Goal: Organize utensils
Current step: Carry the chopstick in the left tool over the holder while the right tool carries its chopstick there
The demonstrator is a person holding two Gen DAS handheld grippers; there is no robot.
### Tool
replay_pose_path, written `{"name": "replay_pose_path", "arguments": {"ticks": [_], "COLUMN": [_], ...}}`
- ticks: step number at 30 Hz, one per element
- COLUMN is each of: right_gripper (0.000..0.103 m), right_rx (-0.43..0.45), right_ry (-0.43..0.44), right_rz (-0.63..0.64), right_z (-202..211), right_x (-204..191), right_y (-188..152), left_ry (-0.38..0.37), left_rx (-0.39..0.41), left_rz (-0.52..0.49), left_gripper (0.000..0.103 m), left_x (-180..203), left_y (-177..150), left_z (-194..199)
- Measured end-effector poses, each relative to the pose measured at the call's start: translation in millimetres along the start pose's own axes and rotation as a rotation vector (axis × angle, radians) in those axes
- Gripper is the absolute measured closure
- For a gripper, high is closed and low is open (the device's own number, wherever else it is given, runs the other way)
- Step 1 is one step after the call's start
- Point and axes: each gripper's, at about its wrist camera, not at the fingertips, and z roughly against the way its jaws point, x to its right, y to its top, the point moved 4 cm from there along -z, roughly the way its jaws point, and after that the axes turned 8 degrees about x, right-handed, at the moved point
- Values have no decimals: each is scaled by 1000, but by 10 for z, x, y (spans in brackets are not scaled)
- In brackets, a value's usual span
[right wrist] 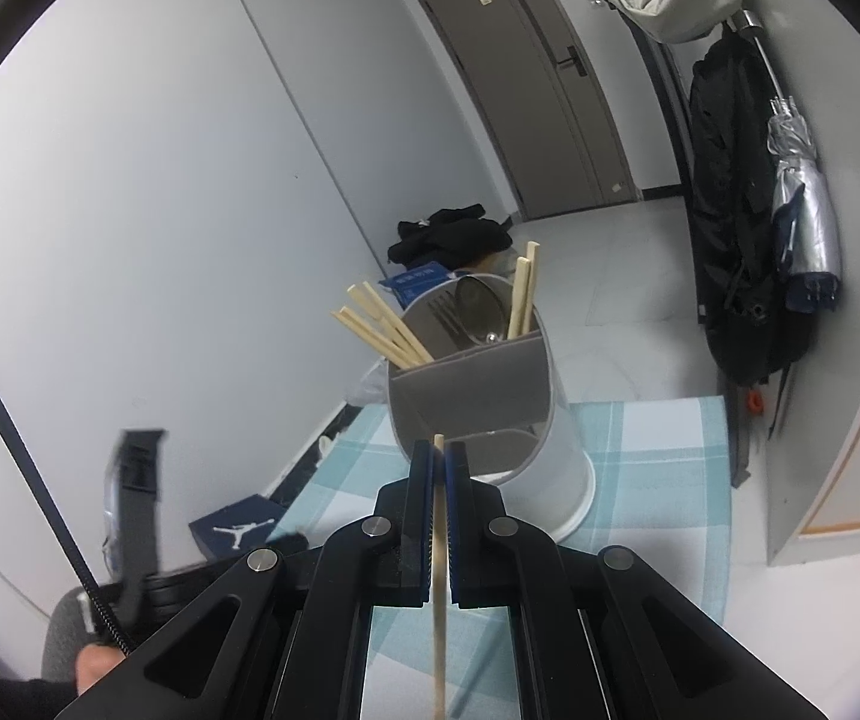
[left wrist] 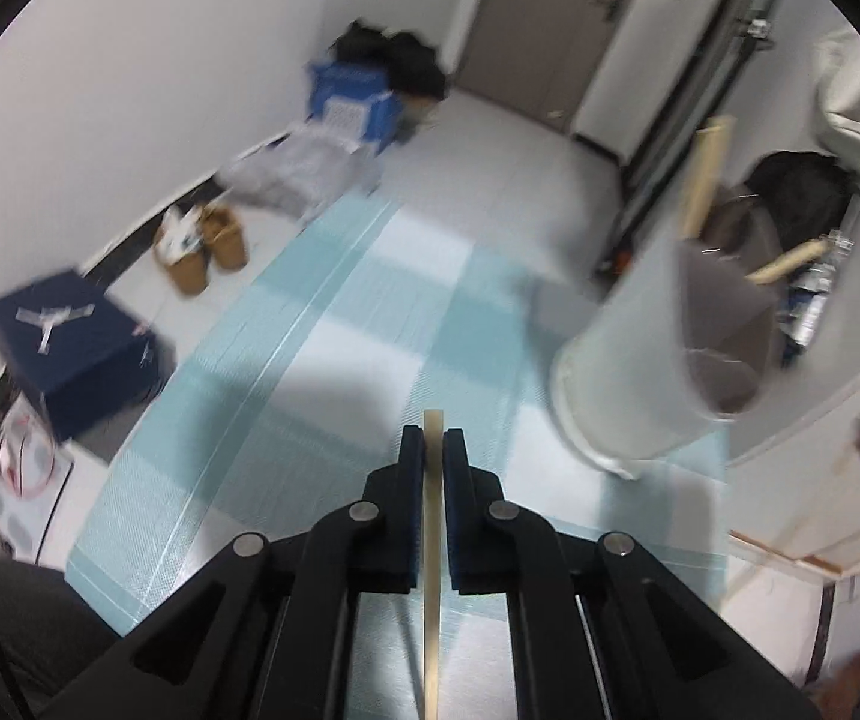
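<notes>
My left gripper point(left wrist: 433, 435) is shut on a wooden chopstick point(left wrist: 431, 570) that runs back between its jaws, above the blue checked tablecloth point(left wrist: 321, 324). The white utensil holder point(left wrist: 640, 354) with grey dividers stands to its right. My right gripper point(right wrist: 439, 450) is shut on another wooden chopstick point(right wrist: 439, 600), its tip just in front of the utensil holder point(right wrist: 478, 384). The holder has several chopsticks point(right wrist: 381, 324) in the left compartment, two chopsticks point(right wrist: 523, 291) in the right one, and a fork and spoon point(right wrist: 469, 312) at the back.
A dark blue shoebox point(left wrist: 75, 342), brown slippers point(left wrist: 207, 252) and a blue box point(left wrist: 351, 102) lie on the floor to the left. A black jacket point(right wrist: 736, 228) and a folded umbrella point(right wrist: 802, 210) hang on the right wall. A door point(right wrist: 538, 84) is at the back.
</notes>
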Motion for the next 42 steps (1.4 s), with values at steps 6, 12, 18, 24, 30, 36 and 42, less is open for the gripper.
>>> {"name": "replay_pose_path", "arguments": {"ticks": [6,12,18,24,30,36,42], "right_gripper": [100,100,100,100,100,100,100], "right_rx": [31,48,61,55,81,126,150], "right_ry": [-28,-92,-116,-131,-134,-133,-130], "right_rz": [14,33,18,42,41,31,52], "right_z": [37,62,138,174,273,385,395], "right_x": [-36,-62,-89,-208,-293,-291,-299], "right_y": [-3,-58,-73,-84,-6,225,529], "left_ry": [-106,-154,-180,-200,-230,-273,-320], "left_rx": [119,164,182,190,201,220,237], "left_rz": [-138,-204,-202,-195,-202,-200,-179], "left_gripper": [101,101,101,101,101,101,101], "left_x": [286,317,282,278,318,399,489], "left_y": [120,133,138,184,264,458,685], "left_z": [426,559,658,738,823,906,924]}}
